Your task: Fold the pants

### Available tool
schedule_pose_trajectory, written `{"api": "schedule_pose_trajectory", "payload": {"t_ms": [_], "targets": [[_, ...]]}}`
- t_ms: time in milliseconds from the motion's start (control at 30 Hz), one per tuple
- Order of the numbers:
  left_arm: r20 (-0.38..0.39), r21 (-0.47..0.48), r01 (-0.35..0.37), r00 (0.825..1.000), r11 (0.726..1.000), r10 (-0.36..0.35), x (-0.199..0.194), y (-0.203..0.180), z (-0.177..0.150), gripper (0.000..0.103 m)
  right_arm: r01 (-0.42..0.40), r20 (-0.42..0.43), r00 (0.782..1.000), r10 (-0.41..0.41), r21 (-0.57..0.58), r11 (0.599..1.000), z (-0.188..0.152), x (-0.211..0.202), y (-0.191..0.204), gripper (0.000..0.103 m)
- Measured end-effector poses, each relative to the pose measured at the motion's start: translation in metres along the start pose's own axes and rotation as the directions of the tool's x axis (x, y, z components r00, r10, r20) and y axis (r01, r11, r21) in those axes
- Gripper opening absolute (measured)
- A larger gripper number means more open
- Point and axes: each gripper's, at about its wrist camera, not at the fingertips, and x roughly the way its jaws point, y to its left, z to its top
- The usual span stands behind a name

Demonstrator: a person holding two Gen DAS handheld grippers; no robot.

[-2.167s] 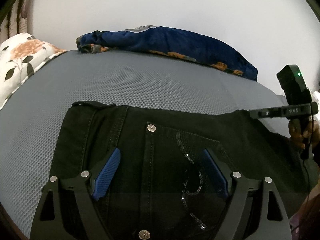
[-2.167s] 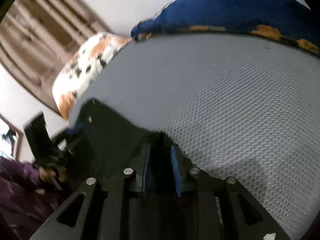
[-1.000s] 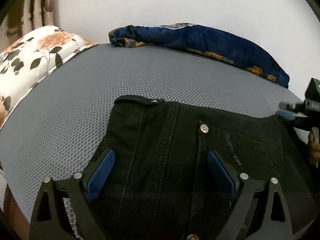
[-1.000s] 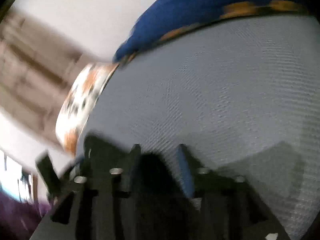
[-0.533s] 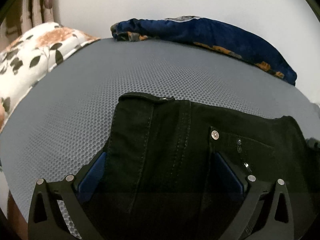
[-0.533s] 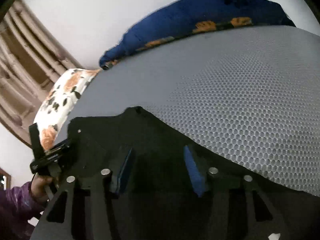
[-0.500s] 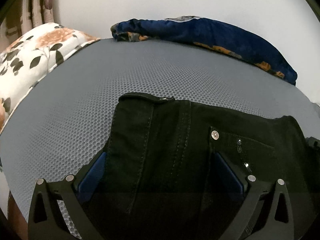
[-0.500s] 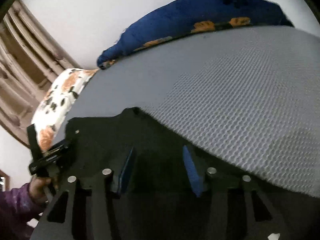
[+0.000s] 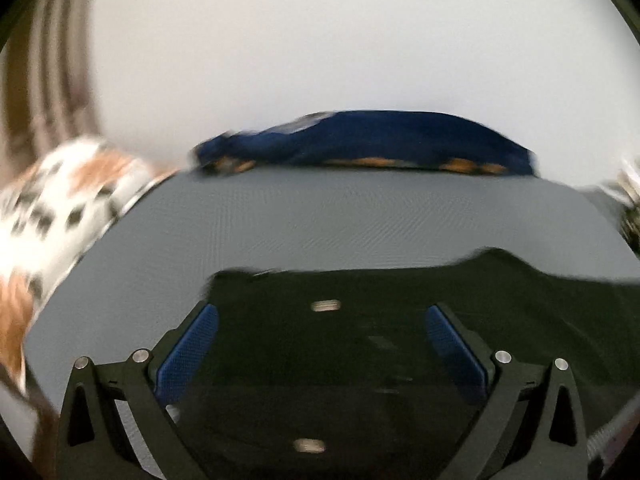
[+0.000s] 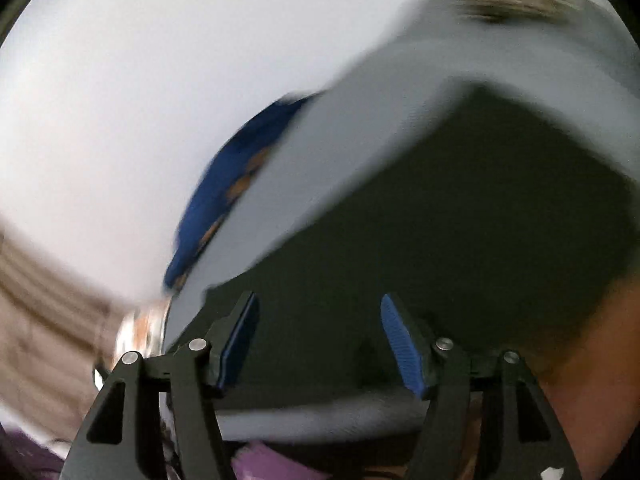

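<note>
Both views are motion-blurred, so fine detail is unreliable.

Left wrist view, near to far:
- The left tongs (image 9: 320,322) are spread wide. The blue pads (image 9: 188,350) stand well apart, one at each side of the view.
- The black pants (image 9: 360,340) lie flat on the bed (image 9: 380,216) and fill the space between the two fingers. Nothing is pinched. Whether the fingers touch the cloth cannot be determined.
- Two bright metal rivets show on the cloth, one between the pads and one nearer the camera.
- The far edge of the pants runs roughly straight across the grey mesh surface of the bed, rising to a low peak toward the right.
- Beyond that edge the grey surface continues bare to the far edge of the bed.
- A white floral pillow (image 9: 52,216) sits at the left edge of the bed.
- A dark blue blanket (image 9: 380,144) with orange patches lies along the far edge, against a pale wall.

Right wrist view, near to far:
- The right tongs (image 10: 320,332) are also spread, holding nothing.
- This view is strongly tilted.
- The pants (image 10: 460,232) appear as a large dark panel ahead of and between the fingers, with one corner pointing to the upper right.
- A strip of grey bed surface (image 10: 320,412) shows nearer than the cloth, below the fingers.
- The blue blanket (image 10: 224,200) lies past the grey surface on the left.
</note>
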Motion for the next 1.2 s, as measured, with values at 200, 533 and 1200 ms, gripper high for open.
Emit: {"api": "schedule_pose_trajectory", "payload": {"t_ms": [200,533,1200], "targets": [[-0.022,0.233,0.178,0.984,0.956,-0.178,0.000,-0.106,0.003,0.103,0.115,0.182,0.970,-0.162,0.244,0.963,-0.008,-0.103,-0.103,0.062],[-0.162,0.340,0.316,0.948,0.886,-0.275,0.043,-0.163,-0.019,0.103,-0.047,0.122,0.992,0.019,0.234,0.971,0.000,-0.055,-0.106,0.041],[-0.280,0.172,0.313,0.925,0.934,-0.258,0.068,-0.126,-0.024,0.103,-0.043,0.204,0.979,0.009,0.162,0.986,0.015,-0.053,-0.121,0.006]]}}
